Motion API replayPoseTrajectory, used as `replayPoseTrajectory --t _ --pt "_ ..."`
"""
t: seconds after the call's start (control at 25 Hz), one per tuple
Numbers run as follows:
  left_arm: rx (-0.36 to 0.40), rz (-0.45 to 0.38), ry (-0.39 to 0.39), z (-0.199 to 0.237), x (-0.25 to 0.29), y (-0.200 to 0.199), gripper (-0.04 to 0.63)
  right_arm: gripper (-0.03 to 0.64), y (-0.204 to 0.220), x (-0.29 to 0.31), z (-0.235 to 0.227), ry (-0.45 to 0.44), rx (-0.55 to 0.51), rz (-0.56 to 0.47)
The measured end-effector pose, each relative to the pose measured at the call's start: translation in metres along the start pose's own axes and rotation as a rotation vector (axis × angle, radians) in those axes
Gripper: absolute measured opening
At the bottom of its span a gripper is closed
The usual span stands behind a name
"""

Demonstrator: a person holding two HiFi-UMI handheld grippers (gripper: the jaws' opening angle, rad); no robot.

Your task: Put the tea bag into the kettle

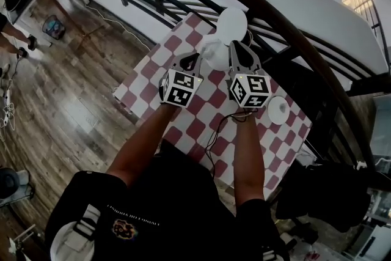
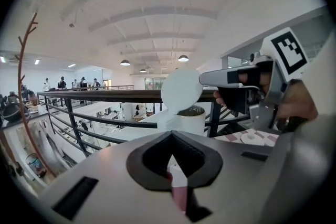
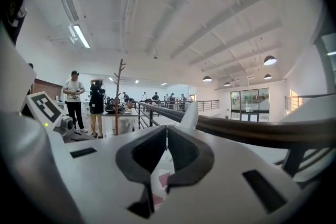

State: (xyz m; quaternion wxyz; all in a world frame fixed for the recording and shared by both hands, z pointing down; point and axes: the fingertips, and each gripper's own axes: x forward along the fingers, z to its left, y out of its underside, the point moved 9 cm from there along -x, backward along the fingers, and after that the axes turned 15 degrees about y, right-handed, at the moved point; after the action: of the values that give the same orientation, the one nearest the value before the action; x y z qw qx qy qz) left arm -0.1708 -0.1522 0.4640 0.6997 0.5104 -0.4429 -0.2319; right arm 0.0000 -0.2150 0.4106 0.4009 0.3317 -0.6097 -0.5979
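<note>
White kettle (image 1: 212, 53) stands at the far edge of the red-and-white checked surface (image 1: 183, 122), close to the dark railing (image 1: 299, 46). Its round lid (image 1: 232, 24) is tipped up and the mouth is open.

You hold the left gripper (image 1: 193, 58) just short of the kettle, on its near left. Its fingers (image 2: 149, 157) are pressed together with nothing between them; only checked cloth shows below.

You hold the right gripper (image 1: 237, 47) up at the lid's near edge. In the left gripper view its tips reach the lid's rim, but I can't tell whether they touch. Its fingers (image 3: 186, 157) are all but together, leaving a hairline slit with nothing caught in it. The lid shows edge-on just beyond them, to the right.

A white disc (image 1: 278, 110) lies on the surface to your right, apart from the kettle. I can't make out the tea bag in any view.
</note>
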Motion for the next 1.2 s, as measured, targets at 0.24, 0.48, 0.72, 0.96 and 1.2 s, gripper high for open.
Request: replayPoseTrajectory --t 0.24,0.48,0.72,0.96,1.2 --pt "0.008 0.003 0.014 0.006 -0.011 0.002 0.003 0.015 -0.005 0.015 -0.010 0.101 -0.003 0.064" --pt "0.004 0.001 0.007 0.014 -0.017 0.004 0.003 0.015 0.008 0.023 -0.021 0.195 0.017 0.146" --pt "-0.006 0.006 0.009 0.019 -0.019 0.008 0.002 0.015 0.036 0.029 -0.029 0.240 0.073 0.256" --pt "-0.009 0.006 0.015 0.023 -0.018 0.010 0.003 0.014 0.054 0.032 -0.033 0.242 0.094 0.276" --pt "-0.021 -0.010 0.024 0.019 -0.019 0.009 0.003 0.014 0.063 0.032 -0.036 0.245 0.126 0.267"
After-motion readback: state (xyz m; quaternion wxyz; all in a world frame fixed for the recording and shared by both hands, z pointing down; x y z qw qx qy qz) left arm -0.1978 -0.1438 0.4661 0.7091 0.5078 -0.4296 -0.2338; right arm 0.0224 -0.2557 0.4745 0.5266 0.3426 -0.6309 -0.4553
